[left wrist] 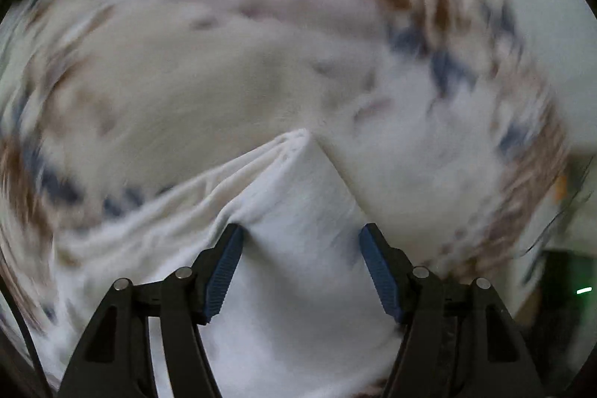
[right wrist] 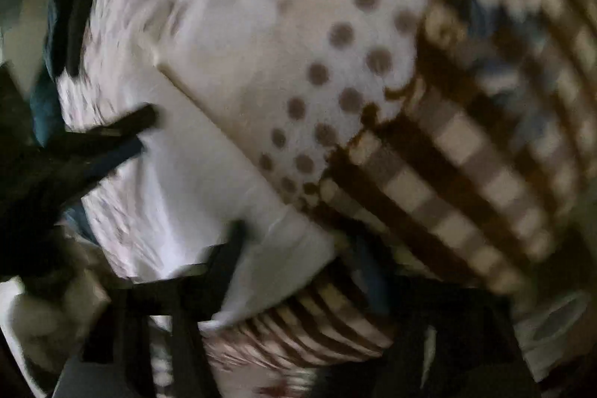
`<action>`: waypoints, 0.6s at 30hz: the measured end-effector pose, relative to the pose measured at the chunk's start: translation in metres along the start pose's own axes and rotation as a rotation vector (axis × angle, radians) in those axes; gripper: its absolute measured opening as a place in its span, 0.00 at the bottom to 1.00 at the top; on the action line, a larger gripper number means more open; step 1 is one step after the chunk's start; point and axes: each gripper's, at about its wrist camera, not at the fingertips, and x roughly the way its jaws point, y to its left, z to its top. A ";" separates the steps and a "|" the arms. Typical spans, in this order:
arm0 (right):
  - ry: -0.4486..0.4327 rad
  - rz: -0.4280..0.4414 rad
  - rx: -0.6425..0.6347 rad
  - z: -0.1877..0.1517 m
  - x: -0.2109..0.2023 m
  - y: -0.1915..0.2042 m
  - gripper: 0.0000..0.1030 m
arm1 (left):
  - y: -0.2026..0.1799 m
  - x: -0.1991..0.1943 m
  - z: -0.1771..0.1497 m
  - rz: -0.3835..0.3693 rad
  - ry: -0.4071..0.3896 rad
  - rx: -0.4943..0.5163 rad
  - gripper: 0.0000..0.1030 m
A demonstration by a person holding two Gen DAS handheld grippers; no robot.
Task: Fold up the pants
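A patterned cover (right wrist: 462,152) — brown stripes, checks and dots on white — spreads under the white pants (left wrist: 306,211), which lie across it in a folded ridge. The left gripper (left wrist: 300,237) stands wide open, its blue pads (left wrist: 224,271) either side of the ridge, apparently not pinching it. The right gripper (right wrist: 298,260) is a dark blur over the pants' edge — whether open or closed cannot be told.
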 end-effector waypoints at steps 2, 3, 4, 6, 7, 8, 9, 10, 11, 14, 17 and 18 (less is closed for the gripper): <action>-0.018 -0.007 0.013 -0.007 -0.001 -0.005 0.29 | 0.001 0.003 -0.002 0.013 -0.003 0.041 0.52; -0.026 -0.026 -0.006 -0.011 -0.005 -0.004 0.26 | 0.004 0.001 -0.003 0.005 -0.012 0.038 0.45; -0.023 -0.008 -0.009 -0.017 -0.008 -0.009 0.24 | 0.014 -0.002 -0.004 -0.032 -0.014 0.013 0.40; 0.002 0.045 0.052 -0.020 -0.015 -0.032 0.16 | 0.040 -0.002 -0.002 -0.137 0.010 -0.073 0.35; 0.021 0.052 0.071 -0.018 -0.011 -0.037 0.00 | 0.051 -0.004 -0.001 -0.149 0.009 -0.110 0.33; 0.034 -0.014 0.078 -0.019 -0.009 -0.045 0.01 | 0.059 -0.005 0.000 -0.166 0.011 -0.136 0.33; 0.033 -0.013 0.096 -0.018 -0.008 -0.050 0.01 | 0.062 -0.005 0.002 -0.184 0.020 -0.150 0.33; 0.049 0.027 0.145 -0.021 -0.007 -0.064 0.01 | 0.064 -0.007 0.003 -0.199 0.025 -0.162 0.33; 0.051 0.101 0.195 -0.023 -0.010 -0.073 0.01 | 0.063 -0.011 0.003 -0.200 0.019 -0.159 0.33; 0.009 0.299 0.219 -0.018 -0.022 -0.071 0.07 | 0.059 -0.015 0.000 -0.211 0.013 -0.155 0.32; 0.001 0.386 0.227 -0.001 -0.018 -0.059 0.79 | 0.064 -0.014 0.005 -0.245 0.029 -0.187 0.30; 0.011 0.401 0.235 0.004 -0.010 -0.055 0.82 | 0.063 -0.015 0.007 -0.248 0.033 -0.191 0.30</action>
